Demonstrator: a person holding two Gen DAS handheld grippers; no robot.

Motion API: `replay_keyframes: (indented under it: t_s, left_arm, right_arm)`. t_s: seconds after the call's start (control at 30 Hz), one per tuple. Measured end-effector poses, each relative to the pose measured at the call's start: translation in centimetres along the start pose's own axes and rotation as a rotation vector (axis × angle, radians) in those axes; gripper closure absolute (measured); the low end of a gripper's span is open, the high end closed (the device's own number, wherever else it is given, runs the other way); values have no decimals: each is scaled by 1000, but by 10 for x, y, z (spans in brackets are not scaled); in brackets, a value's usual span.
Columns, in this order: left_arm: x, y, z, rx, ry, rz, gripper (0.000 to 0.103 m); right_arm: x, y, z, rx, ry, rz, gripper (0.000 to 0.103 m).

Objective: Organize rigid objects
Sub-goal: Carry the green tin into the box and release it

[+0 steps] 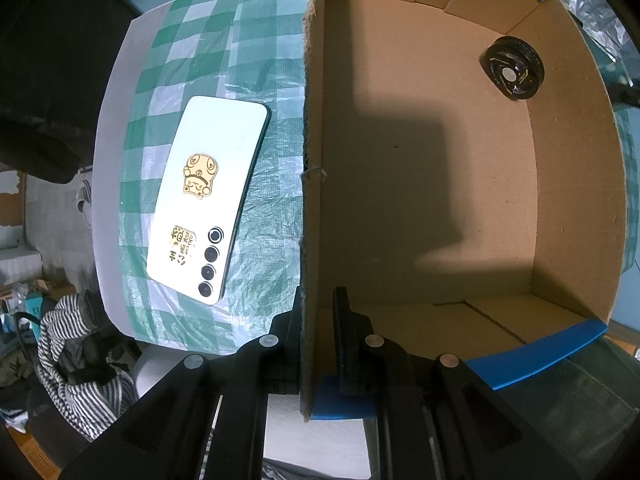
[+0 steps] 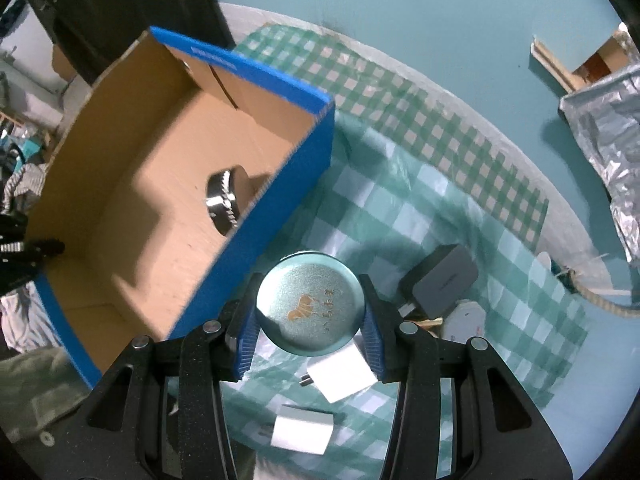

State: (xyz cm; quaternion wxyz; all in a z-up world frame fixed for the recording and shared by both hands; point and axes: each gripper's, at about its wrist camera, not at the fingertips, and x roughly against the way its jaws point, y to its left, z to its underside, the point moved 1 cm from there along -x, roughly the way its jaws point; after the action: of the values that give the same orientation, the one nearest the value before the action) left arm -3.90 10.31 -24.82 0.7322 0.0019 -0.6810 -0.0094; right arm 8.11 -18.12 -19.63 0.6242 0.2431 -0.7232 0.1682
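Between the right gripper (image 2: 310, 314) pads: round teal tin (image 2: 310, 306), matte lid with a gold motif, clamped at both sides, raised above the cloth.
Left gripper (image 1: 316, 320): closed on the cardboard box (image 1: 572, 184) wall.
Box: brown inside, blue outside; black round object (image 1: 513, 68) in a corner.
Surface: green-checked tablecloth (image 2: 420, 208) carrying a white smartphone (image 1: 208, 196), grey charger (image 2: 444, 280), two white plugs (image 2: 344, 372).
Room: teal floor, crinkled foil.

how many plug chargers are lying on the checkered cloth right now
3: a dark grey charger right of the right gripper, a white charger under it, and another white one nearer the camera. More may be hidden.
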Motion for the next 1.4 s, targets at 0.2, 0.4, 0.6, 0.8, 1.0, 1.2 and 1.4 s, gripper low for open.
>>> replay_keyframes:
  t_s: [0.2,0.4,0.6,0.8,1.0,1.2,1.4]
  left_arm:
    - [3,1,0,-1,-4,5,92]
    - [3,2,1,-3,-6,5,92]
    - [2,2,2,-8,-8,7,92]
    - [3,2,3,-7,-7,9,92]
    - [1,4,3,-3,-1,11,92]
    - [0,6,2,1,3,14,92]
    - [-1,8,1,-1,2,10,92]
  right_arm:
    - [27,10,-16,26,-33,-9,59]
    - [41,18,-36,47,-62,-18,59]
    - [38,28,-59,71,-74,-17,59]
    - [18,38,-75,79,-55,-15,59]
    - [-6,41,-86,66,-26,9,59]
    - [-23,39,-87,48,1,13,59]
    - [-27,35,-87,16,1,23,59]
